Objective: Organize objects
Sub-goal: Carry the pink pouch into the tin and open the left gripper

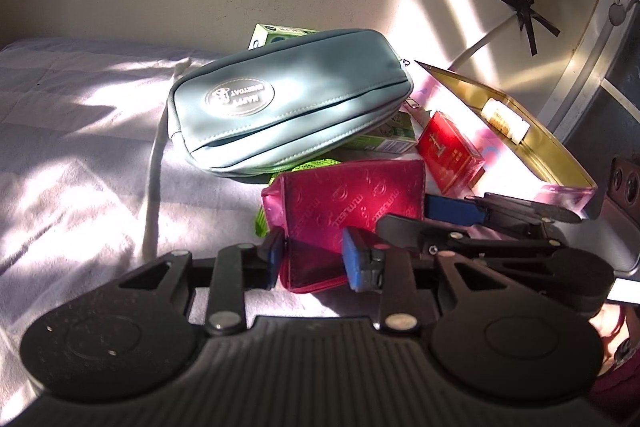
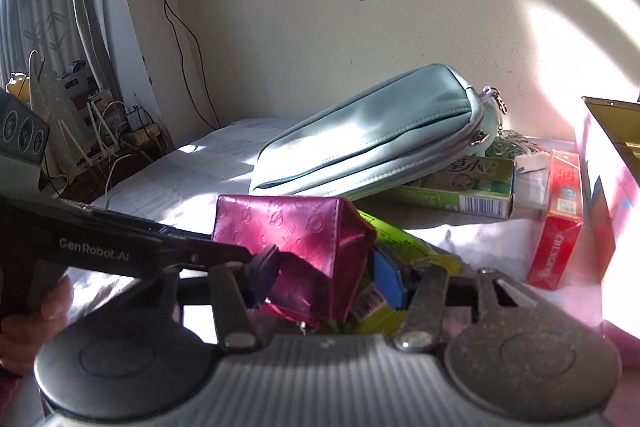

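Magenta wallet (image 1: 344, 211) pinched between blue pads of left gripper (image 1: 316, 259), low centre of frame. Same wallet (image 2: 292, 239) clamped by right gripper (image 2: 324, 279), fingers narrowly parted around it. Teal pouch (image 1: 288, 107) propped on green box (image 2: 460, 191) above; red pack (image 1: 450, 151) seen at right.

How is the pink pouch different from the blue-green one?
The pink pouch is glossy and stamped with logos; the blue-green pouch is matte with one oval badge. The pink pouch looks smaller. Both grippers pinch the pink pouch, while the blue-green pouch rests tilted on boxes, untouched. Both are soft pouches.
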